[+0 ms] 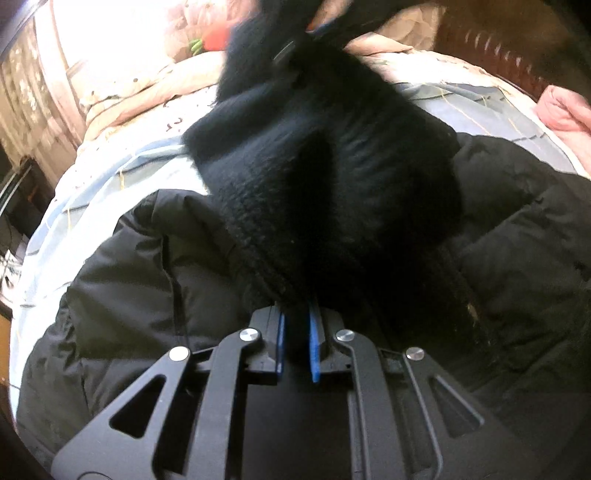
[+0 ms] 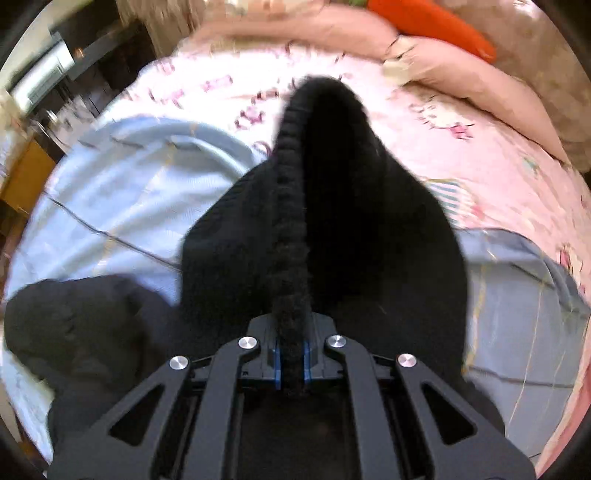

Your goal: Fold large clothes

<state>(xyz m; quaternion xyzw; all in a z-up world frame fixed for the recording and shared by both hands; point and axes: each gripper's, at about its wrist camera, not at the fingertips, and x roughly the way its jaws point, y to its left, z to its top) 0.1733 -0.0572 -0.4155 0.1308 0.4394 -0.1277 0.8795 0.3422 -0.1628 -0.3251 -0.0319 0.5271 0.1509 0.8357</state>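
A black knitted sweater (image 1: 325, 177) hangs stretched in the air between my two grippers. My left gripper (image 1: 295, 317) is shut on one edge of it, the knit bunched between the blue pads. My right gripper (image 2: 291, 332) is shut on its ribbed edge (image 2: 290, 229), which runs straight away from the jaws. The other gripper shows blurred at the top of the left wrist view (image 1: 295, 48). Below the sweater lies a black padded jacket (image 1: 140, 266), also seen in the right wrist view (image 2: 81, 325), spread on the bed.
A light blue sheet (image 2: 122, 192) covers the bed under the jacket. A pink patterned quilt (image 2: 480, 155) and pink pillows (image 2: 461, 74) lie beyond, with an orange carrot plush (image 2: 432, 22). Dark furniture (image 2: 55, 74) stands beside the bed. A wooden headboard (image 1: 498, 48) is at the far end.
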